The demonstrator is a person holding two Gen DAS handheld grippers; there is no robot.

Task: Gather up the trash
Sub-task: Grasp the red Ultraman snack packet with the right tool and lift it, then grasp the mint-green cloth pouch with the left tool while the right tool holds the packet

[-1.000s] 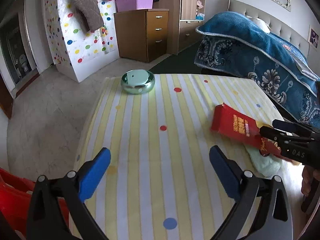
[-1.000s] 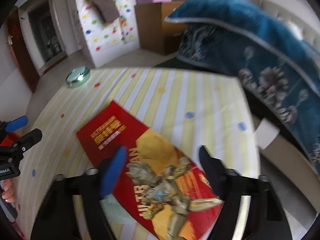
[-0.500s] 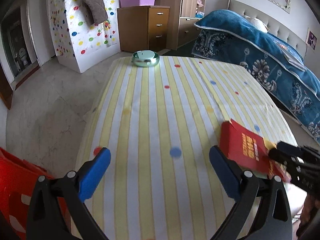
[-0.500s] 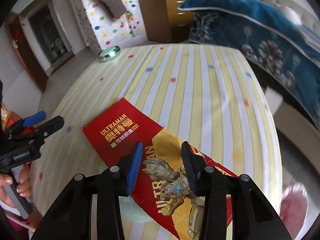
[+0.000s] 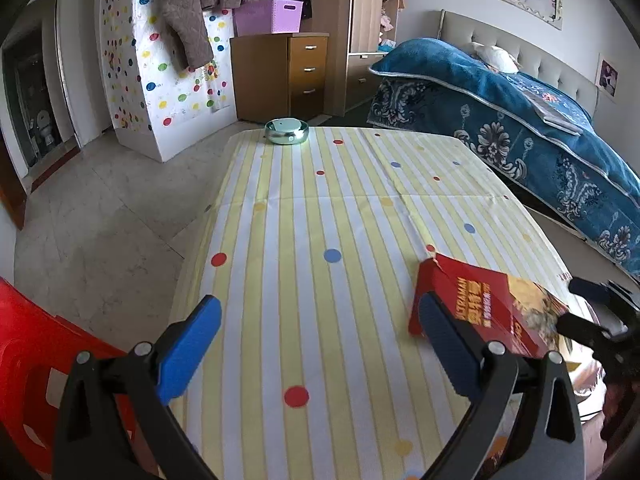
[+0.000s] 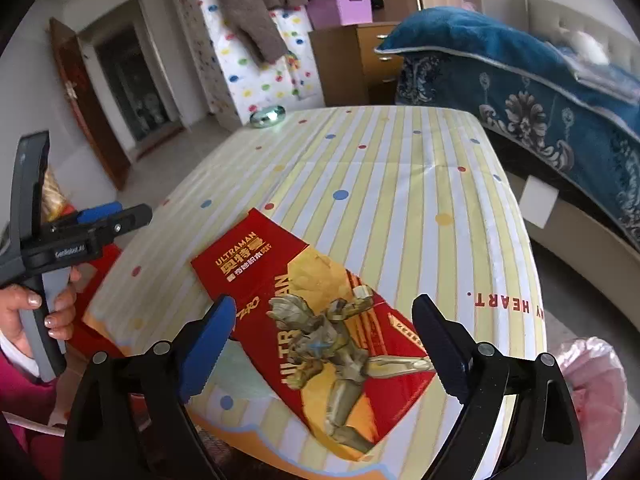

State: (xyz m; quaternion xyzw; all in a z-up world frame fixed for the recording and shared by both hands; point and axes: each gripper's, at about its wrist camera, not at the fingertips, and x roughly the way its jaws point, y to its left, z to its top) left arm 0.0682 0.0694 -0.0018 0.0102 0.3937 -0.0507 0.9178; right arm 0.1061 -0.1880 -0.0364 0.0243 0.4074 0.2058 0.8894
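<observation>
We see the red Ultraman box (image 6: pixel 320 332) lying flat on the near end of the striped tablecloth (image 6: pixel 400 184), partly over a pale green cloth (image 6: pixel 236 372) that pokes out at its L side. R gripper (image 6: pixel 324 350) hangs above the box w/ fingers spread wide, one blue pad each side of it, not touching as far as we can tell. L gripper (image 5: pixel 320 344) is also spread wide, holding nothing, over the table's L/near part; its R pad sits in front of the box (image 5: pixel 480 312) corner in the L wrist view. Silver round dish (image 5: pixel 287 131) sits at the far edge of the table, well apart from the box. Red plastic chair (image 5: pixel 32 360) is beside the table on the L. Pink bag (image 6: pixel 596 400) shows low R of the table in the R wrist view. Blue blanket (image 5: pixel 520 112) covers the bed to the R.
</observation>
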